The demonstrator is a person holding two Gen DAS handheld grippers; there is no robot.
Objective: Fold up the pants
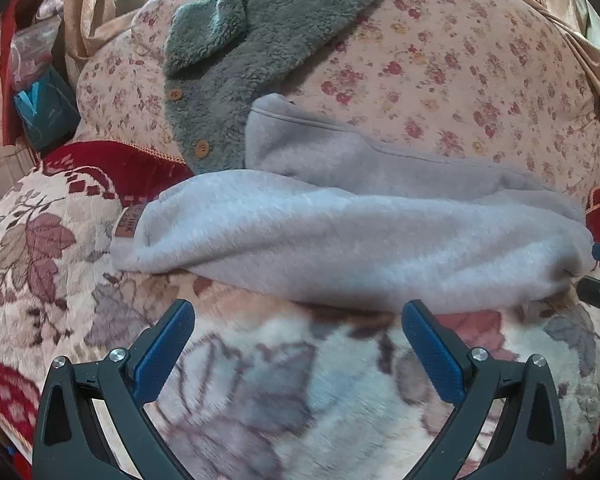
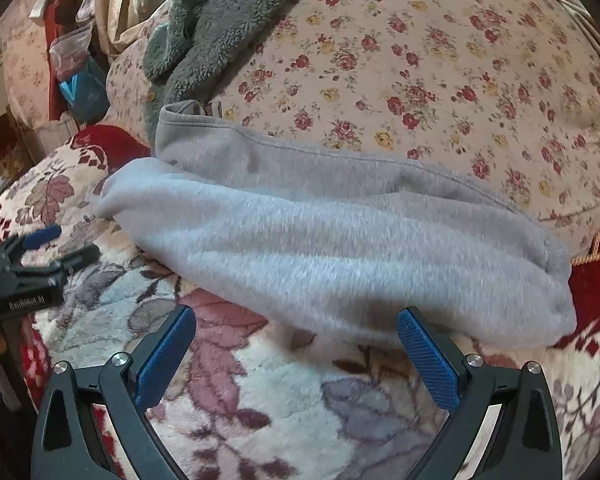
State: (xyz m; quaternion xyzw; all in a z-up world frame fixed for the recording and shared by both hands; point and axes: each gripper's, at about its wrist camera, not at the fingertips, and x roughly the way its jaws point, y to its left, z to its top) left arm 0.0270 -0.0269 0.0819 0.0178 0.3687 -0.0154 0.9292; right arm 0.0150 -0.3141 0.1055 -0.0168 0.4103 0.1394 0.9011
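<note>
Light grey fleece pants (image 1: pixel 340 236) lie folded over in a long band across the bed, with a small brown label (image 1: pixel 125 224) at their left end. The same pants (image 2: pixel 340 236) fill the middle of the right wrist view. My left gripper (image 1: pixel 298 312) stands open just short of their near edge, nothing between its blue pads. My right gripper (image 2: pixel 296 318) is open too, its right pad (image 2: pixel 424 348) close under the pants' near edge. The left gripper (image 2: pixel 40 248) also shows at the left edge of the right wrist view.
A plush blanket (image 1: pixel 260 392) with leaf patterns and red borders covers the near bed. Behind lies a floral quilt (image 1: pixel 460 64) with a dark grey fleece jacket (image 1: pixel 240 64) on it. Bags (image 1: pixel 40 92) and curtains stand at the back left.
</note>
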